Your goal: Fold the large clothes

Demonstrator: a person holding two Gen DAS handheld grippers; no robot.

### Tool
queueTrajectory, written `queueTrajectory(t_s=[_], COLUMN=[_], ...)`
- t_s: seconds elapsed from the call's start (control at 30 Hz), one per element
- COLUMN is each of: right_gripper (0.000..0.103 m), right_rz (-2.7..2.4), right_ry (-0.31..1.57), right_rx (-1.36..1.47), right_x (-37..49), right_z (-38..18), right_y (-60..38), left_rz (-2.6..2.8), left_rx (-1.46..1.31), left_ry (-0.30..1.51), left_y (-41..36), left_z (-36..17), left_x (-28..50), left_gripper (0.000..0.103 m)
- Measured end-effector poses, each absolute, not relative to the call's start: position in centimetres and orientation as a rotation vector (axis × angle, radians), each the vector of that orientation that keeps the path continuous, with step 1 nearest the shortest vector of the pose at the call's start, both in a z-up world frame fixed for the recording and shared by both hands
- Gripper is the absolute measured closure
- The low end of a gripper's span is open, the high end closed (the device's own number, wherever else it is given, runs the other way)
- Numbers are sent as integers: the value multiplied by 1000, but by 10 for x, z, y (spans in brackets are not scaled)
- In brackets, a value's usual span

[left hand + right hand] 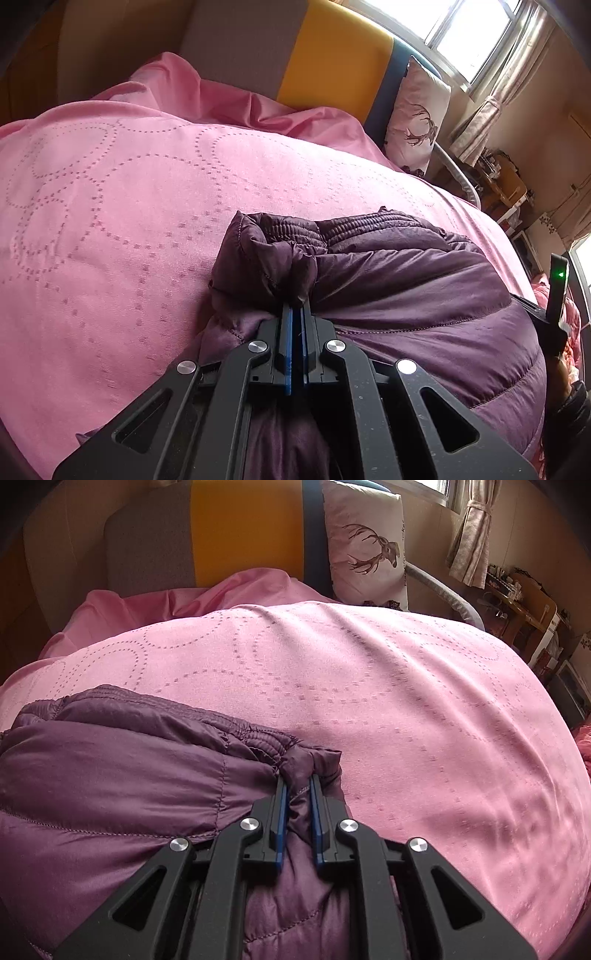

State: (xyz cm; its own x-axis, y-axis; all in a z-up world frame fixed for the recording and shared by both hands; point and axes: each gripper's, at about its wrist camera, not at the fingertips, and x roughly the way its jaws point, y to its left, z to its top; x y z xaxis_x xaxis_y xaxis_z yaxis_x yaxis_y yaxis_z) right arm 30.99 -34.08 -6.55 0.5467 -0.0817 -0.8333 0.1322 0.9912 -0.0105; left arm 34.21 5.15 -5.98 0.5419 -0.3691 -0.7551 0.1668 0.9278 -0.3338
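Our left claw (297,302) is pressed together on a bunched corner of the quilted purple puffer garment (424,295); our right claw (297,782) pinches the opposite corner with a thicker wad of fabric between its blue pads (280,812). The garment lies on the pink dotted-pattern bedspread (369,672), near its front edge. We judge the slick shell could slide out under a pull, especially on the left, where the bite looks thin, and uneven tension would skew the fold.
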Motion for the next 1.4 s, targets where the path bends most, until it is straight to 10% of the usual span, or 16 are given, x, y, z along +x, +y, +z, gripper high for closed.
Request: queueTrajectory(t_s=[0.1,0.23,0.33,0.53,1.33,1.4], right_gripper=[89,55,49,37,27,24], right_rz=[-125,-140,-131,19,119,138], right_ry=[985,972,902,768,853,833], right_rx=[65,94,85,51,35,86], right_x=[308,297,277,220,185,171], right_z=[-63,-44,-17,29,-42,-29], right_y=[-342,-352,-351,-302,-242,-256], left_rz=[-296,-224,-171,-222,-306,-301], left_rx=[-217,-204,-182,-162,-143,-197], left_ry=[937,918,842,694,785,749], left_y=[51,56,61,25,-28,-11], left_z=[-58,-36,-8,26,-39,-27], left_x=[339,328,308,243,204,189], left_gripper=[98,96,96,56,56,41])
